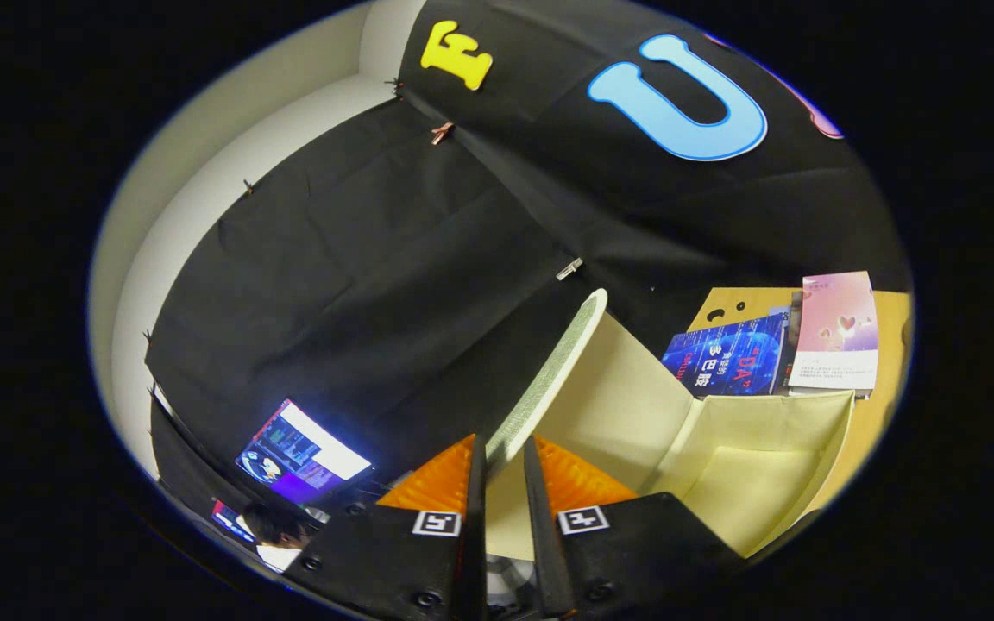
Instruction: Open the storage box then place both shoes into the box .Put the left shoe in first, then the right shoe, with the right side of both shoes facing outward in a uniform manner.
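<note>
You are lifting the lid on a storage box (756,457) that is sitting on the tabletop (890,345), its cream interior standing open and bare beyond and to the right of the tool (501,466). No shoe is lying inside it yet, so by my reading you are in the opening step, with both shoes yet to go in.

The lid flap (549,379) is rising from between the tool's fingers up toward the booth's cloth wall, edge-on to the camera. Behind the box, two books (773,349) are lying on the tabletop, just beside its far wall.

The tool is drawn nearly together, and the flap's lower edge is passing between the fingertips; it looks pinched, though I cannot tell whether both fingers are truly pressing on it.

The risks from here:
- The flap is thin, so a light pinch may be letting it slip and fall back over the opening.
- The box looks light and soft-walled, so pulling the flap sideways could be dragging or tipping the whole box.
- Swinging wide may be nudging the books.
</note>
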